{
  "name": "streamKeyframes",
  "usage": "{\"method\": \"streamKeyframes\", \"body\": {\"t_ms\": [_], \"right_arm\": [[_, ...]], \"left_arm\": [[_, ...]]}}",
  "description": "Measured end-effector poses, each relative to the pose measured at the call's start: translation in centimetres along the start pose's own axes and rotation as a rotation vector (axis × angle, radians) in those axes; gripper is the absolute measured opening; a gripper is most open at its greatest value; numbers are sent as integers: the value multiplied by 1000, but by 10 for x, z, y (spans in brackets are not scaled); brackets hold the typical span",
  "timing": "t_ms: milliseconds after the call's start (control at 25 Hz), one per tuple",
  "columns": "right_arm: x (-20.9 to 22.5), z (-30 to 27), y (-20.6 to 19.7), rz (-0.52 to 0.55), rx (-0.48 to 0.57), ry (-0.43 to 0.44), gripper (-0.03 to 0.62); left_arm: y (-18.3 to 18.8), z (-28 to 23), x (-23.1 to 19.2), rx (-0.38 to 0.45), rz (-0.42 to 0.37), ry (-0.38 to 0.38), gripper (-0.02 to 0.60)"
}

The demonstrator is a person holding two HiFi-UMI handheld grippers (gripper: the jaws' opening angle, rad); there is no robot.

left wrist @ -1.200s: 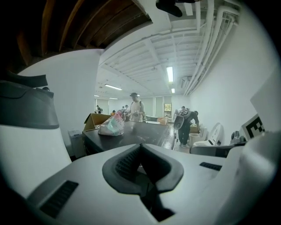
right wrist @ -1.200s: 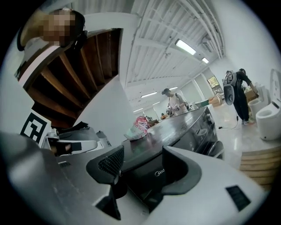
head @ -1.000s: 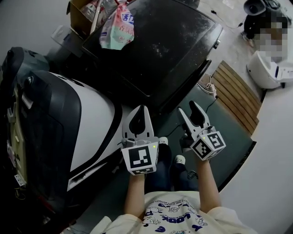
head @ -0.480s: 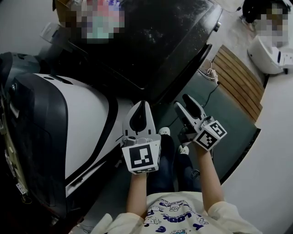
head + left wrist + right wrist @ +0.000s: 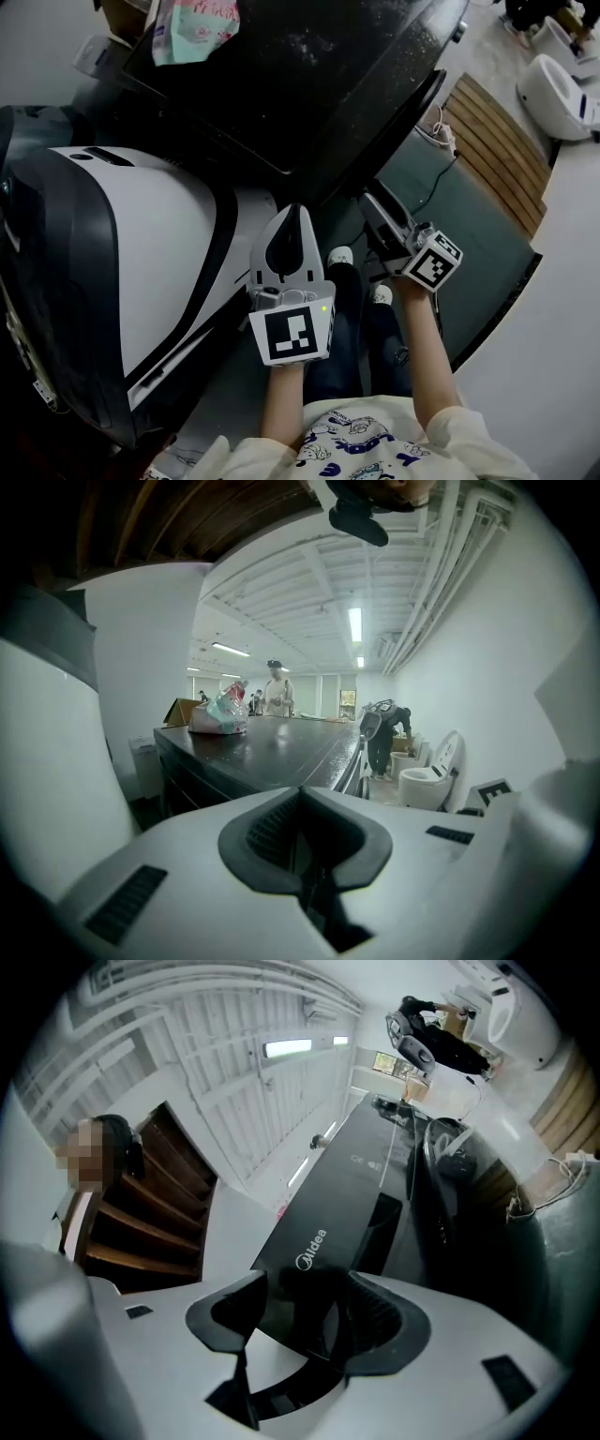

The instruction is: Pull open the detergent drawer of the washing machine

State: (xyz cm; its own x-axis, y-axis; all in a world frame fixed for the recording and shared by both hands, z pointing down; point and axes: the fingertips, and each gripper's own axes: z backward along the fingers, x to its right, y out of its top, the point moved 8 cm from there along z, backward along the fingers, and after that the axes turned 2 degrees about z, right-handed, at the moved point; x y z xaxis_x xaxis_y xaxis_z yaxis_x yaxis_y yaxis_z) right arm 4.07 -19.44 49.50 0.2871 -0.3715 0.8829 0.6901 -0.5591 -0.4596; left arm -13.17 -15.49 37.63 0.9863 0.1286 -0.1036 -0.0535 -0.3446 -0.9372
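Observation:
The black washing machine (image 5: 309, 84) fills the top of the head view, its dusty lid towards me. My left gripper (image 5: 292, 211) hangs in front of its near corner, jaws shut with nothing between them; in the left gripper view (image 5: 300, 794) it looks across the machine's lid (image 5: 272, 752). My right gripper (image 5: 370, 199), rolled onto its side, points at the machine's front. The right gripper (image 5: 307, 1283) is open and frames a black front panel printed Midea (image 5: 323, 1232), apart from it. I cannot tell which part is the detergent drawer.
A large white and black appliance (image 5: 141, 244) stands close on the left. A pastel bag (image 5: 192, 23) lies on the machine's lid. A wooden slat board (image 5: 497, 150), a cable (image 5: 433, 127) and a white fixture (image 5: 562, 94) lie to the right. My shoes (image 5: 339, 255) are below the grippers.
Both grippers have sunk lower in front of the machine. The right gripper has rolled onto its side, its marker cube turning with it. The left jaws stay shut.

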Motion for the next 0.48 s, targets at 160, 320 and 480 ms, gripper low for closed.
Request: {"method": "streamKeyframes", "body": {"t_ms": [160, 320, 480], "right_arm": [[11, -5, -4, -42, -1, 28, 259], [19, -9, -8, -81, -2, 58, 255], [27, -14, -10, -114, 8, 75, 255]], "left_arm": [[-7, -3, -1, -12, 3, 3, 14], [-12, -4, -1, -19, 11, 8, 14], [-17, -6, 0, -27, 13, 6, 14]]}}
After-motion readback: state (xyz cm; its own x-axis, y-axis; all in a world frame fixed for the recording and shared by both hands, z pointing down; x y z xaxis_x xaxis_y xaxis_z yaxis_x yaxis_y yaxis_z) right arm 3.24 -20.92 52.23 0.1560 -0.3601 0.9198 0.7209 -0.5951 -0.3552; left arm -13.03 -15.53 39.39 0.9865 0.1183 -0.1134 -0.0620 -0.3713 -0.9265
